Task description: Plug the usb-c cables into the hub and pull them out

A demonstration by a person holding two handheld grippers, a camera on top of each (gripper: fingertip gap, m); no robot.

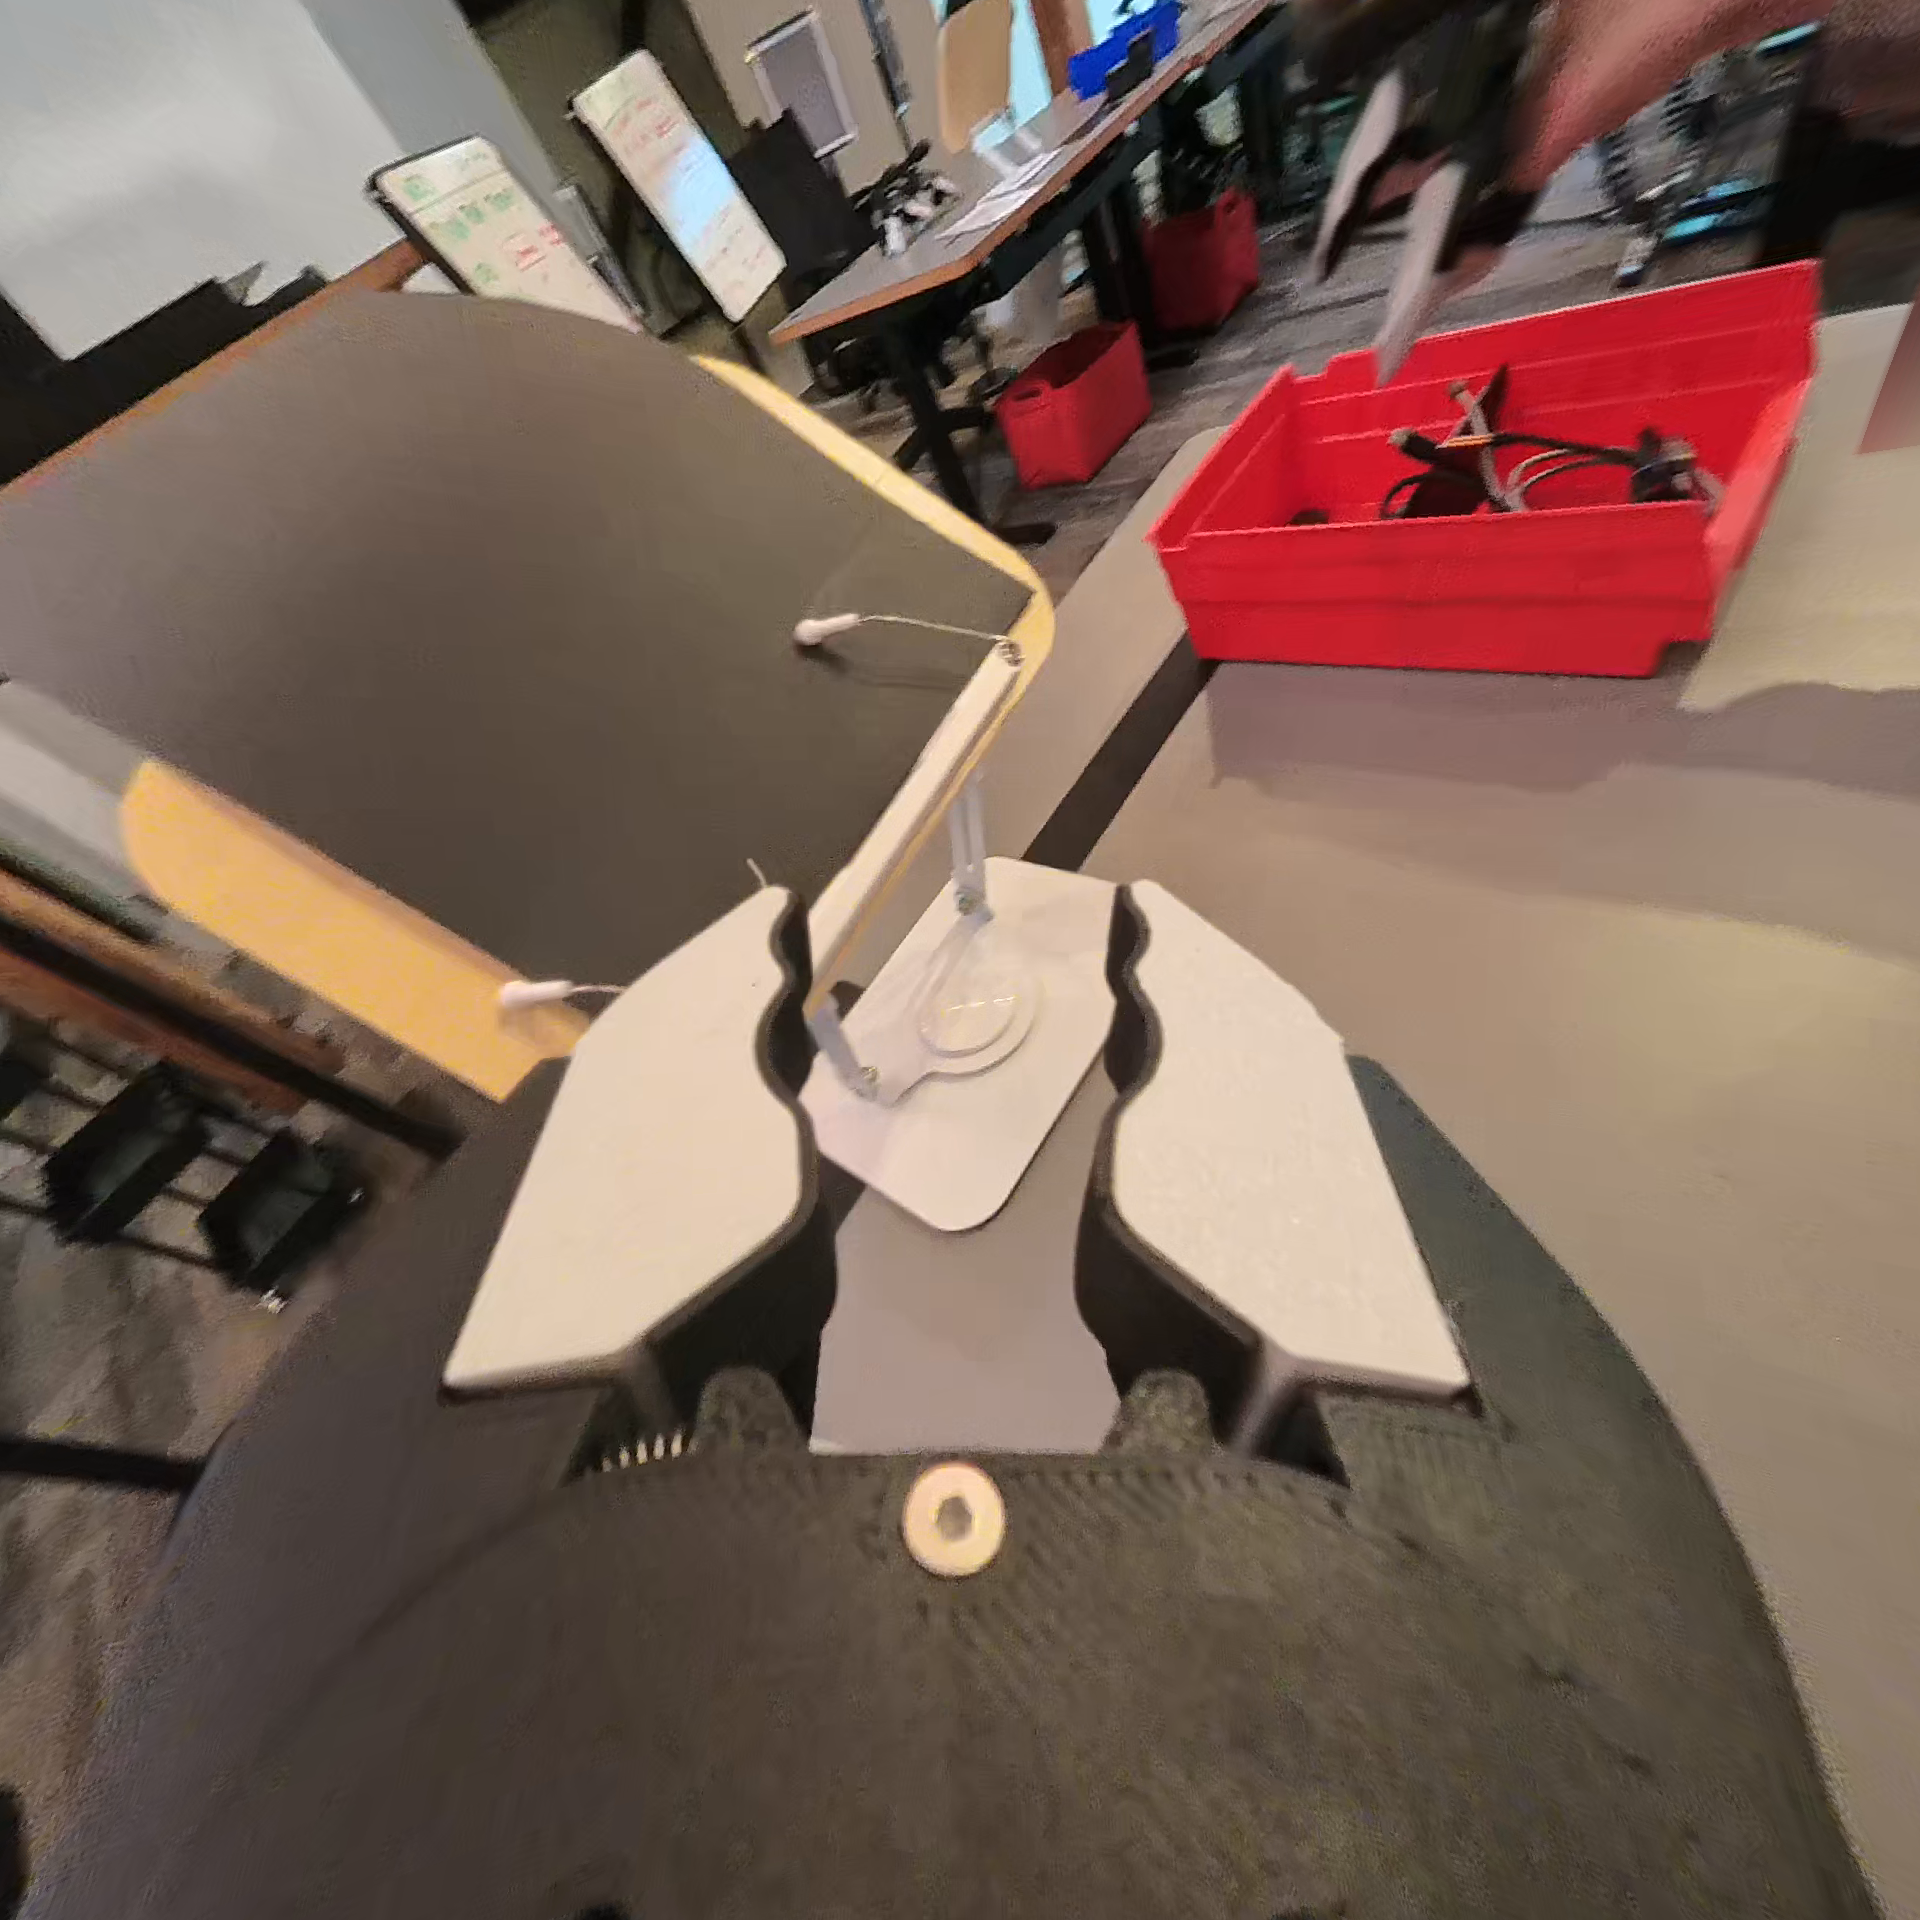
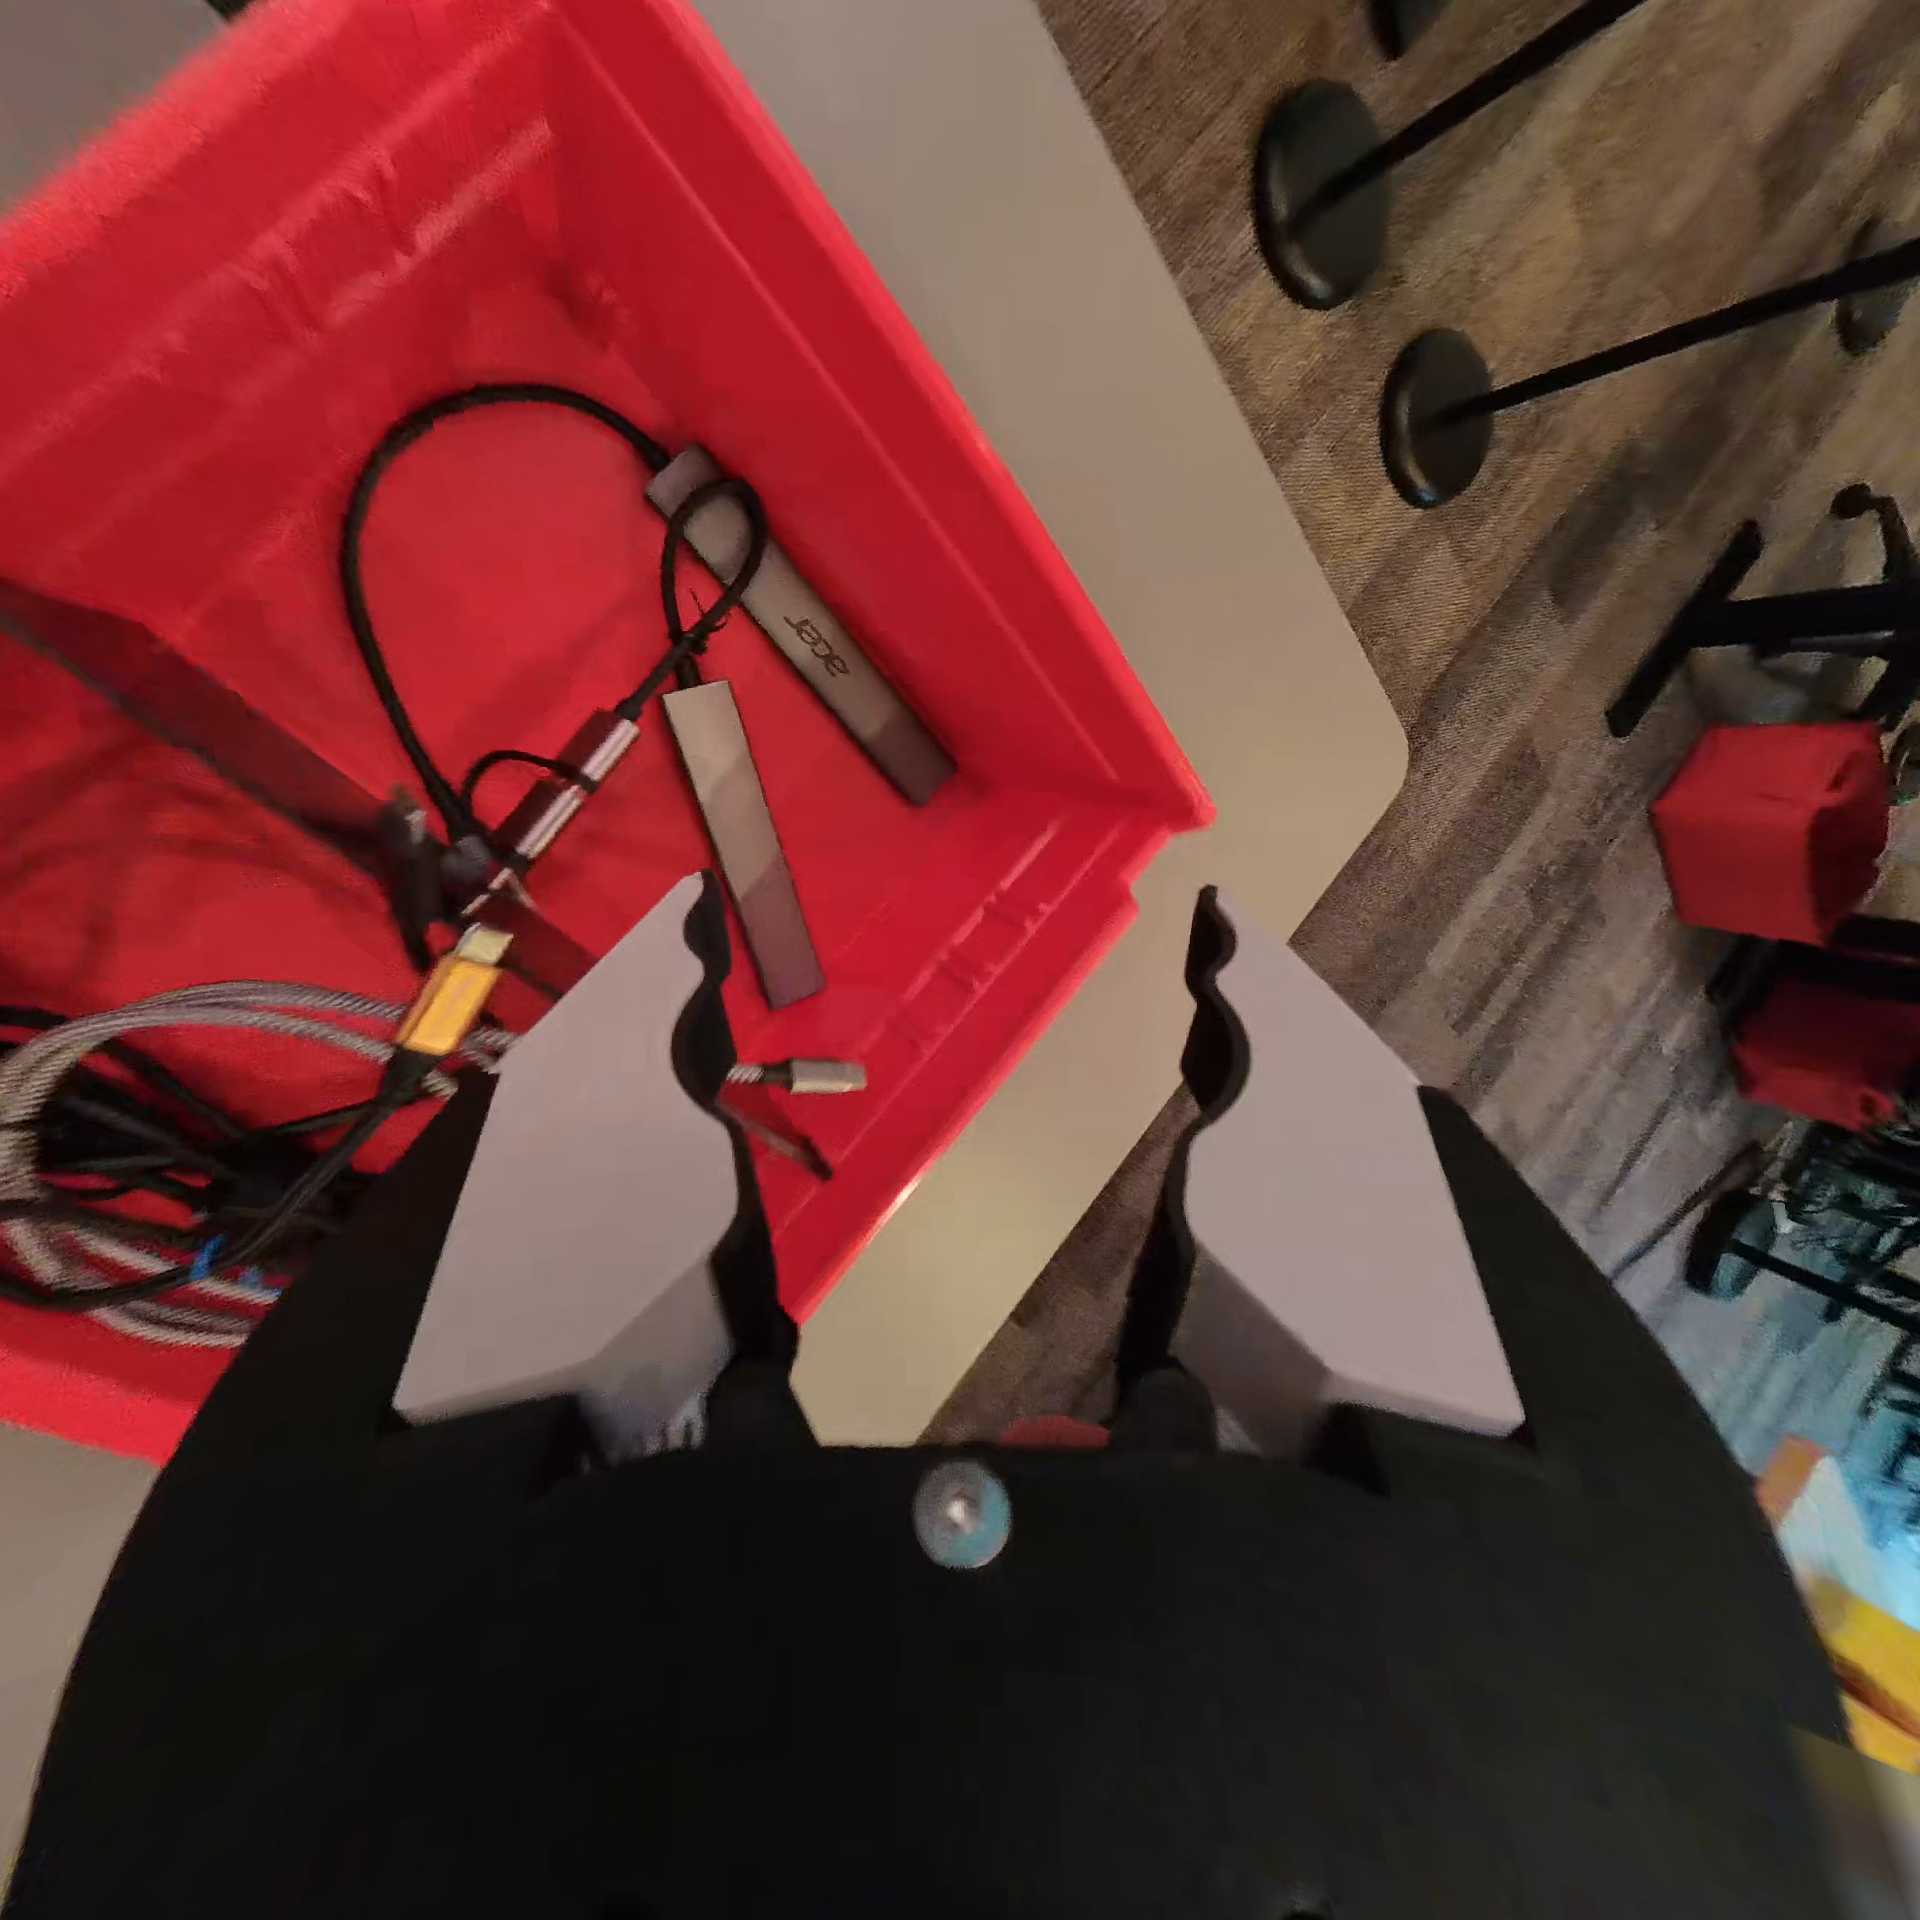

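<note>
A red bin [image 2: 312, 260] on the grey table holds two slim grey hubs: one [image 2: 805, 634] with a black braided lead, the other [image 2: 743, 831] beside it. A cable with a gold USB-C plug [image 2: 452, 997] and one with a silver plug [image 2: 821, 1075] lie near them, next to a tangle of cables [image 2: 114, 1195]. My right gripper [image 2: 956, 894] is open and empty, hovering above the bin's corner. It shows blurred over the bin [image 1: 1455, 582] in the left wrist view [image 1: 1403, 239]. My left gripper [image 1: 956, 904] is open and empty, well away from the bin.
A dark felt divider panel [image 1: 468, 582] stands at the table edge on a white foot plate [image 1: 956, 1143] between my left fingers. The grey table [image 1: 1507, 987] stretches toward the bin. Beyond the table edge are stool bases [image 2: 1434, 416] and red crates [image 2: 1777, 821] on the floor.
</note>
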